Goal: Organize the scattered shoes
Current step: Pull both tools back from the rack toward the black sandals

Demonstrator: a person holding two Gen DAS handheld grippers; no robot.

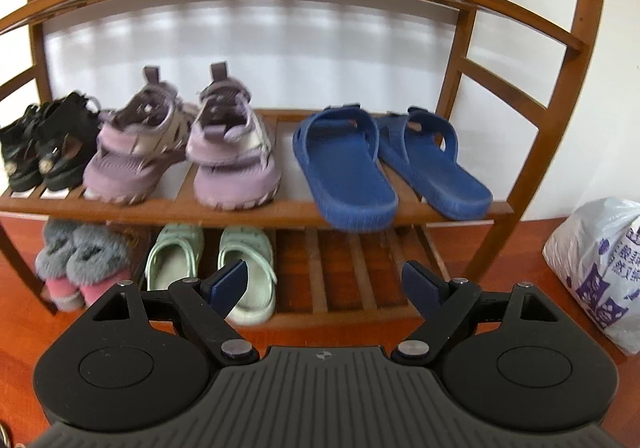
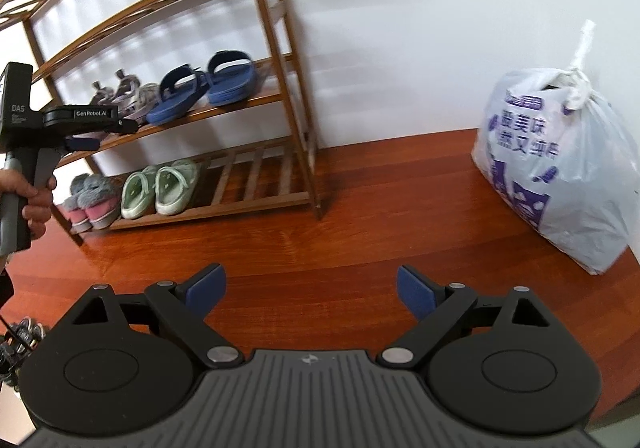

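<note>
Left tool (image 1: 325, 284): hovering wide open and empty before the lower shelf (image 1: 360, 268).
Right tool (image 2: 310, 292): gaping equally wide, gripping nothing, pointing at bare floor (image 2: 320, 248).
Shoes: blue slides (image 1: 384, 164), purple sandals (image 1: 180, 152) and black pair (image 1: 44, 152) are sitting on the middle shelf; green clogs (image 1: 212, 268) and fuzzy slippers (image 1: 76, 264) below.
Advice: the front slide is overhanging; nudging it back squarely is looking wise.
</note>
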